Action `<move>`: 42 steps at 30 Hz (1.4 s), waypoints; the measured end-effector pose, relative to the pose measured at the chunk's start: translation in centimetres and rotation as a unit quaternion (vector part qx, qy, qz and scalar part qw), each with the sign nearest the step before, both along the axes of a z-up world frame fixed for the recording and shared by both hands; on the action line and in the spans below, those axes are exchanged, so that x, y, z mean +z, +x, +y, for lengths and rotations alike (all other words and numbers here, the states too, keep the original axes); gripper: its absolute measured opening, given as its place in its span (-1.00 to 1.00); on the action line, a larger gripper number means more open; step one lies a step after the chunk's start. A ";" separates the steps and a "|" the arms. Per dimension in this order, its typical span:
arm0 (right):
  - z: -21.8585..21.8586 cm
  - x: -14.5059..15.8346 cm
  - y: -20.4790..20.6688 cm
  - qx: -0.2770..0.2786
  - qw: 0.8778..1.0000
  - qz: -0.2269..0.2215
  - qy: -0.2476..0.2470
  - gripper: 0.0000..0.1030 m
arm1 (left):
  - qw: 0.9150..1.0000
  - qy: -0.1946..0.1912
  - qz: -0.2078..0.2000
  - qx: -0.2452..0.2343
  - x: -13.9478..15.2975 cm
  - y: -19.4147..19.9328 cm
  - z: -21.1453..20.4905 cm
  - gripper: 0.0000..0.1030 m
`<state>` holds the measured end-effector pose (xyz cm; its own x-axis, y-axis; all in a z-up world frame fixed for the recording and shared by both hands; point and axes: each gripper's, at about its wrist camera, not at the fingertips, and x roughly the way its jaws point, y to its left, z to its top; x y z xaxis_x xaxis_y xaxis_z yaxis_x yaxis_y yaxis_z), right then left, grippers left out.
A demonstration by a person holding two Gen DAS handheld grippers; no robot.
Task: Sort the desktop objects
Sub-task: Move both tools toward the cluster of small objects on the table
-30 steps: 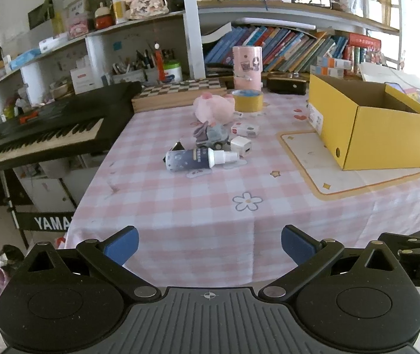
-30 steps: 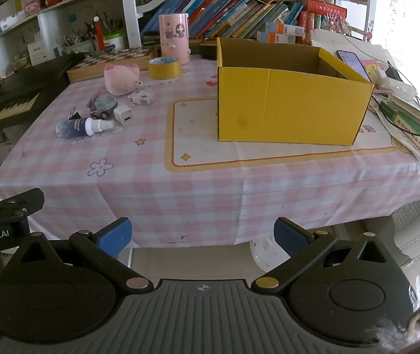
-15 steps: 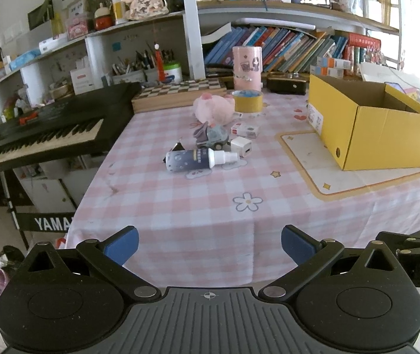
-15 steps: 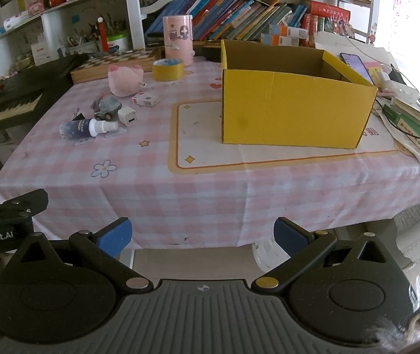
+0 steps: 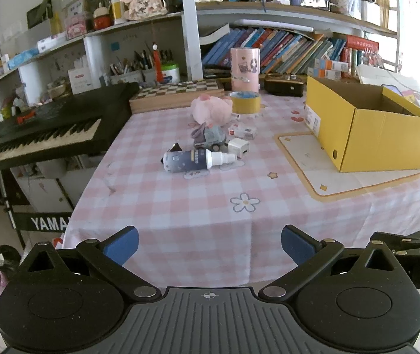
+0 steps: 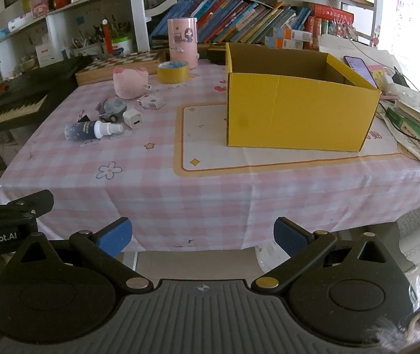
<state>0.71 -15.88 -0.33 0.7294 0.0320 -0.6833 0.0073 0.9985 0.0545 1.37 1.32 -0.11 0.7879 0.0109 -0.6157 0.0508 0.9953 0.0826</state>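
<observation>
Left fingers: we hold the left gripper (image 5: 208,244) spread wide and empty, before the desk (image 5: 239,221) edge.
Right fingers: the right gripper (image 6: 201,236) is also released, holding nothing.
Spray bottle (image 5: 198,159): straight ahead of our left fingers, lying crosswise, nozzle to the right.
Nearer hand: the left one, we judge.
Around: white charger (image 5: 238,146), toy car (image 5: 210,137), pink plush (image 5: 210,111) crowd just behind it.
Yellow box (image 6: 298,112): open, well apart, on the right.
</observation>
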 end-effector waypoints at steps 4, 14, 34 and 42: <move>0.1 0.1 0.0 0.002 1.000 -0.001 0.000 1.00 | 1.000 -0.001 -0.002 -0.001 0.1 0.0 0.1 1.00; 0.4 0.2 -0.1 0.019 1.000 -0.001 0.003 1.00 | 1.000 -0.001 -0.004 -0.005 0.2 -0.1 0.1 1.00; 0.9 0.2 0.1 0.022 1.000 -0.002 0.000 0.97 | 1.000 -0.004 -0.005 -0.009 0.1 -0.3 0.3 1.00; 1.4 0.2 0.1 0.019 1.000 -0.001 -0.005 0.97 | 1.000 -0.006 -0.002 -0.011 0.1 -0.3 0.6 1.00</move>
